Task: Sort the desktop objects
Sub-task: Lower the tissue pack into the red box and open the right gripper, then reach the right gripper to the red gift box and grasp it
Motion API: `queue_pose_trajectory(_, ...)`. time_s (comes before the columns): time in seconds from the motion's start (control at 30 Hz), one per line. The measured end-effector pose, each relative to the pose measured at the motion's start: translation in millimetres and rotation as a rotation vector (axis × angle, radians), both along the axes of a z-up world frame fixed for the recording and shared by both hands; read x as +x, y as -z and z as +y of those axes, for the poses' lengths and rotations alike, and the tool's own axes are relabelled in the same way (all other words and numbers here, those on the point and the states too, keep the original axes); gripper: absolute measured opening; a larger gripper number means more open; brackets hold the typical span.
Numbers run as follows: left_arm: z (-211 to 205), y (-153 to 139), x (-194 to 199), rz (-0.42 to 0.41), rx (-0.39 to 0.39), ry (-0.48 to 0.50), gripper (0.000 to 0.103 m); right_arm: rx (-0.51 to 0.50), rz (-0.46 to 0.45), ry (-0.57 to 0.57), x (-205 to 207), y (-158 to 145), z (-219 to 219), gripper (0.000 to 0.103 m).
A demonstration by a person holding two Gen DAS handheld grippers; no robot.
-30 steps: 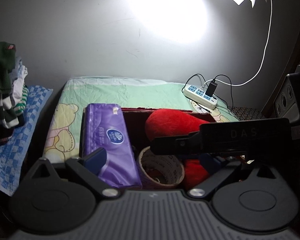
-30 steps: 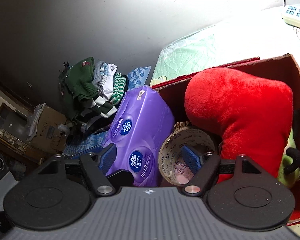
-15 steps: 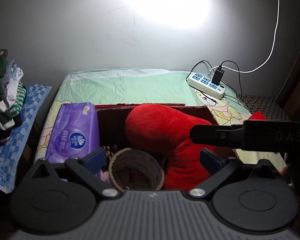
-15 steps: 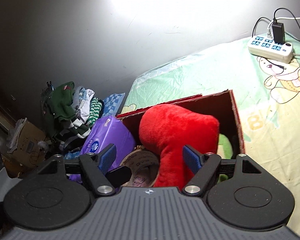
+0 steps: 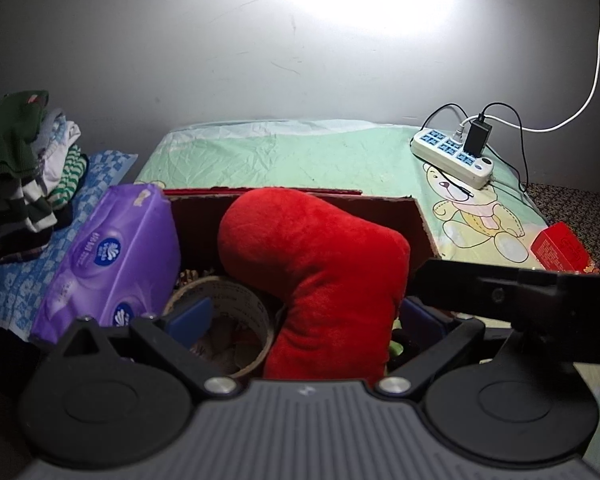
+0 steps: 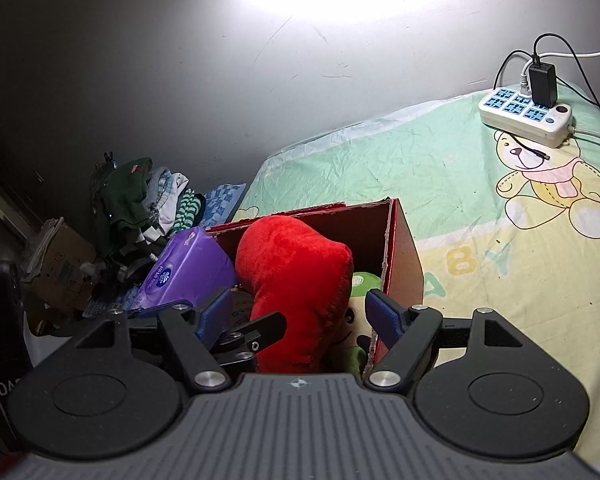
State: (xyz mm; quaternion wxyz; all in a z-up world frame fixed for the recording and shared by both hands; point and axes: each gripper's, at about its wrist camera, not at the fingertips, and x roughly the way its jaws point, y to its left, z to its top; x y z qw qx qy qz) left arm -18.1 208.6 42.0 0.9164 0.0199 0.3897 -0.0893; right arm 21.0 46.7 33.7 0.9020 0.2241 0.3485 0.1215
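Note:
A dark red cardboard box [image 5: 422,220] [image 6: 404,248] stands on the table and holds a red plush cushion [image 5: 320,256] [image 6: 296,268], a purple tissue pack [image 5: 108,256] [image 6: 184,268], a roll of tape [image 5: 236,320] and a green item [image 6: 364,282]. My left gripper [image 5: 300,316] is open above the near side of the box, empty. My right gripper [image 6: 300,316] is open and empty, above the box's near right corner. A small red box [image 5: 562,246] lies on the table at the right.
A white power strip [image 5: 452,156] [image 6: 526,114] with a black charger and cables sits at the back right of the green and yellow teddy-bear cloth [image 6: 480,208]. A pile of folded clothes [image 5: 20,176] [image 6: 140,204] lies left of the table.
Both grippers have pulled back and up from the box, so more of the table shows. The right gripper has shifted right, from over the tape roll to the box's right corner.

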Motion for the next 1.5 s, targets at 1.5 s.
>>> queue_pose_trajectory(1.5,-354,105,56,0.226,-0.129,0.324,0.098,0.014,0.198,0.505,-25,112,-350,0.06)
